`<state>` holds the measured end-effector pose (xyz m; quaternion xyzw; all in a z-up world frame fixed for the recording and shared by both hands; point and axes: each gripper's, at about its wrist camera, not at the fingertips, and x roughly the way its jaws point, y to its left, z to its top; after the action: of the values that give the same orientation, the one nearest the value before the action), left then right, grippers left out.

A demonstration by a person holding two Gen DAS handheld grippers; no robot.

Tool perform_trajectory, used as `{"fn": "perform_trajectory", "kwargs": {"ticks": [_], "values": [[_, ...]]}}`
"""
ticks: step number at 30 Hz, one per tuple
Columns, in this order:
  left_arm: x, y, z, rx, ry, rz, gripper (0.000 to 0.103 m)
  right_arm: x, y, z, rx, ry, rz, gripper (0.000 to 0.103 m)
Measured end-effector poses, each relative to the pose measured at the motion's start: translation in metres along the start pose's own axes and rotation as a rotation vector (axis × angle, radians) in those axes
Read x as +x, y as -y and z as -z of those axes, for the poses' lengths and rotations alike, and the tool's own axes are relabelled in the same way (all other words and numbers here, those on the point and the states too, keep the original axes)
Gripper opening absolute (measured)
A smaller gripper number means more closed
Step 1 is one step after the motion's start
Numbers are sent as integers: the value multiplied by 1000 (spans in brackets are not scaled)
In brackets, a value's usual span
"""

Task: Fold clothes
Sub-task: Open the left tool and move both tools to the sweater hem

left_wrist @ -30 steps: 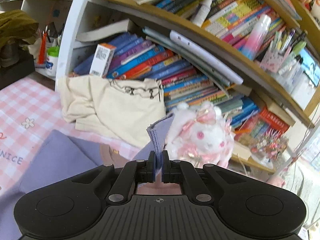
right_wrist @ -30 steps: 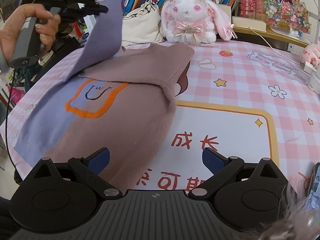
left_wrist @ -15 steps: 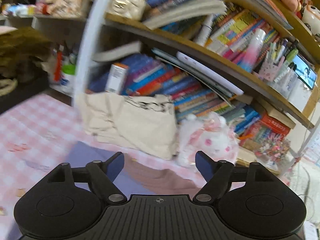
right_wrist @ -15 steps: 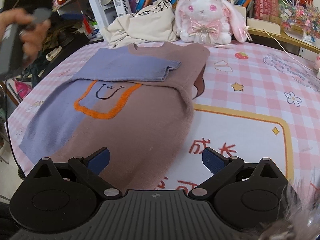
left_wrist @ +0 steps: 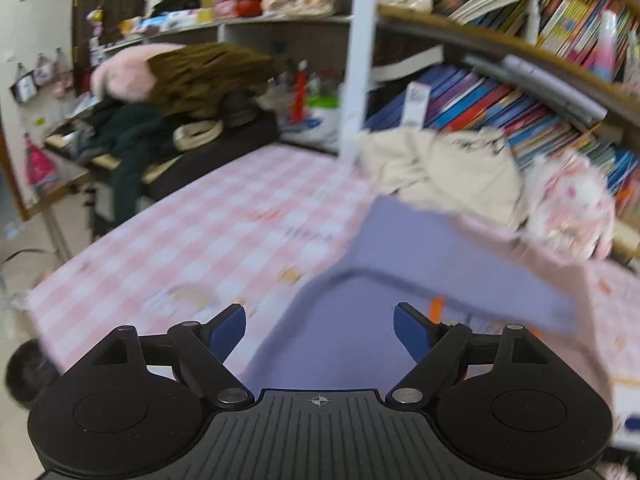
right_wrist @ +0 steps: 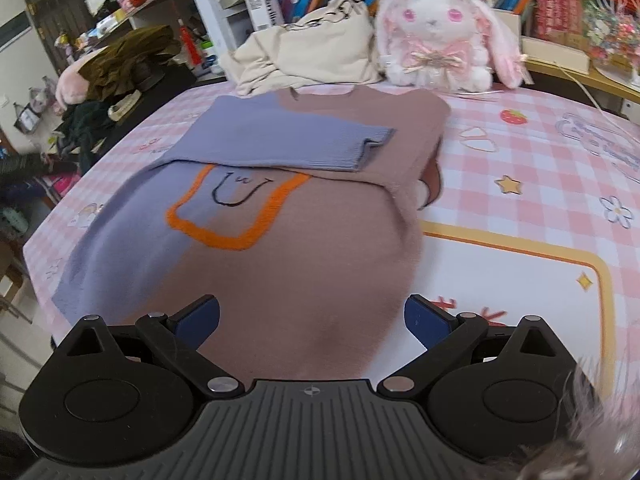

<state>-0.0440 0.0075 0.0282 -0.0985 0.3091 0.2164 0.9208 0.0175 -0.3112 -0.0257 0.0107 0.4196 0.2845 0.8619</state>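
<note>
Up front in the left wrist view, the left gripper [left_wrist: 319,326] has its blue-tipped fingers spread wide with nothing between them, hanging above the purple side of the sweater [left_wrist: 400,280], which lies flat on the pink checked tablecloth [left_wrist: 208,224]. Much of this view is blurred. Beyond the sweater's far edge sits a crumpled cream bag [left_wrist: 452,172], and to the right of that bag a white and pink plush rabbit [left_wrist: 568,208]; behind both runs a bookshelf [left_wrist: 500,92] packed with books. Over in the right wrist view, the right gripper [right_wrist: 312,318] is likewise wide apart and empty, poised over the near, mauve hem of the sweater [right_wrist: 304,256]. The sweater is half purple, half mauve, with an orange outlined square [right_wrist: 236,208] on its chest. Its purple sleeve [right_wrist: 288,140] is folded across the chest above that square, the ribbed cuff [right_wrist: 376,142] resting on the mauve half. Just past the sweater's collar are the cream bag [right_wrist: 316,52] and, to its right, the plush rabbit [right_wrist: 436,28]. Right of the sweater the tablecloth [right_wrist: 540,152] shows a strawberry, a star and a yellow border.
</note>
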Motion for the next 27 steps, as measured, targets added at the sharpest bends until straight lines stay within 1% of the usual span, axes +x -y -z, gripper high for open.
{"fn": "perform_trajectory", "kwargs": {"ticks": [3,6,10,11,14,17,22,27], "values": [[-8,-14,6,-10,-11,-49,84,5,-8,-2,-22,-12,-27,100],[-17,-24,6,-44,12,-66,84,7,-17,-2,-50,-22,-37,100],[-28,-36,6,-88,42,-89,86,0,-21,0,-69,1,-41,100],[-28,-36,9,-78,44,-93,87,0,-21,0,-66,2,-39,100],[-23,-35,14,-35,13,-112,87,1,-20,0,-52,-12,-31,100],[-21,-35,17,9,3,-124,87,0,-20,0,-44,3,-31,100],[-8,-38,23,50,-38,-106,86,-3,-20,3,-29,8,-4,100],[11,-39,28,124,-88,-73,86,-1,-19,5,20,1,48,100]]}}
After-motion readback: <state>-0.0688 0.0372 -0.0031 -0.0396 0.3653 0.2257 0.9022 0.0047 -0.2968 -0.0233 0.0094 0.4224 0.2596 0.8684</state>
